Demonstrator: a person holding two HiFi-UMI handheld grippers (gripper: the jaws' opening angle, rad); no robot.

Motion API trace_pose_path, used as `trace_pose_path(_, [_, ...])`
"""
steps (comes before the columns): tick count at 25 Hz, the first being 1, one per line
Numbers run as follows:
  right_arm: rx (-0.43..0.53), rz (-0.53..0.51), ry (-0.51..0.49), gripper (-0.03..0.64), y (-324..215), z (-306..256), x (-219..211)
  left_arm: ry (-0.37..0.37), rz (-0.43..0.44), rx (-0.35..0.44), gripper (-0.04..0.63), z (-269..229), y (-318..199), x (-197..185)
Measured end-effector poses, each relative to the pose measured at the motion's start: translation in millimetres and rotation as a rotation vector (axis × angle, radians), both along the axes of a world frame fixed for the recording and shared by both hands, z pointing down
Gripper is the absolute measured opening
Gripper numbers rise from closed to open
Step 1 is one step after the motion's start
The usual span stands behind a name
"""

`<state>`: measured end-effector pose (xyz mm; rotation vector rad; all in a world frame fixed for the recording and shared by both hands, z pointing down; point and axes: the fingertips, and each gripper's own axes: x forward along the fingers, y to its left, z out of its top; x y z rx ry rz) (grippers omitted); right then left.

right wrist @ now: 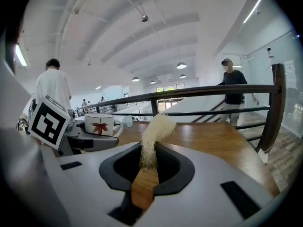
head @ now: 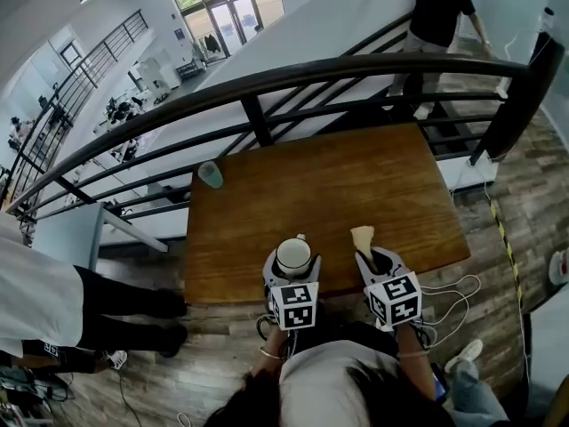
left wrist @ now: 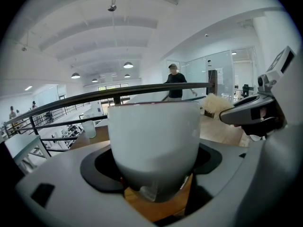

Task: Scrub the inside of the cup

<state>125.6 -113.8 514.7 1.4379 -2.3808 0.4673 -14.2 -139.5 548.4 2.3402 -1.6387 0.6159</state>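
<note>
Two grips over table's (head: 356, 185) front edge: left gripper (head: 292, 274) clamped wide round cup (head: 293, 256), base hidden between jaws; right gripper (head: 377, 269) clenched on brush (head: 363, 236), handle mostly buried, fibre head clear of cup.

1. The cup (head: 293, 254) sits between the jaws of the left gripper (head: 292, 267), above the near edge of the table (head: 356, 185).
2. The brush (head: 363, 237) sits between the jaws of the right gripper (head: 375, 261), just right of the cup and apart from it.
3. A glass (head: 211, 174) stands on the table's far left corner.
4. A railing (head: 267, 83) runs behind the table.
</note>
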Motion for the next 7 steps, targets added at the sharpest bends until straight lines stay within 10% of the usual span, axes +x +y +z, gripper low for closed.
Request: trace_pose_path(7, [-0.005, 0.003, -0.001, 0.075, -5.9, 5.6, -1.7, 0.02, 0.001, 0.019, 0.403, 2.6, -9.6, -0.4])
